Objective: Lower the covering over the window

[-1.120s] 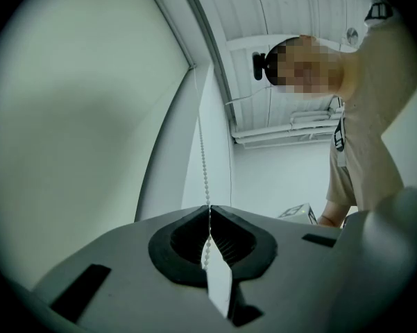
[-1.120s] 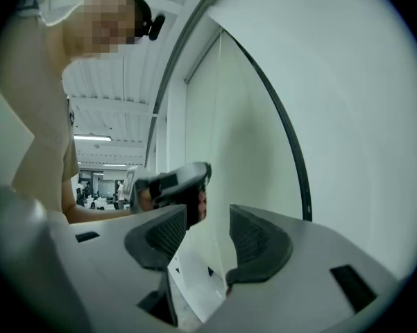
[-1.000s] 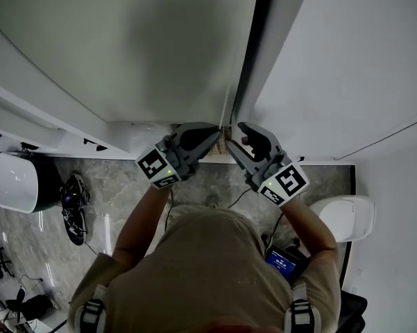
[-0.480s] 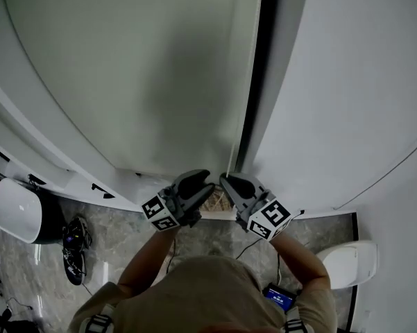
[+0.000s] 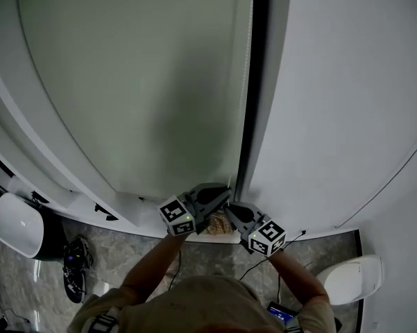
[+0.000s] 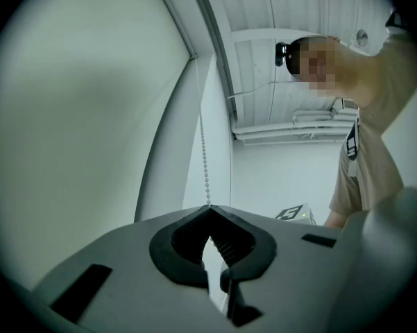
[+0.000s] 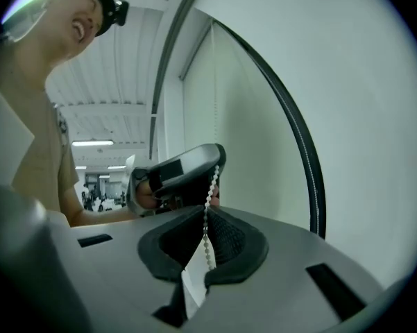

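Place: an office or similar commercial building, not a home.
Window: a tall pane behind a pale roller blind in a black frame, set in plain white walls.
Floor: polished grey stone-look tiles, with loose cables lying on them.
Seating: white rounded seats low at either side.
Ceiling: white slatted panels and long strip lights.
Beyond: a wide open hall, with small figures of people far off.
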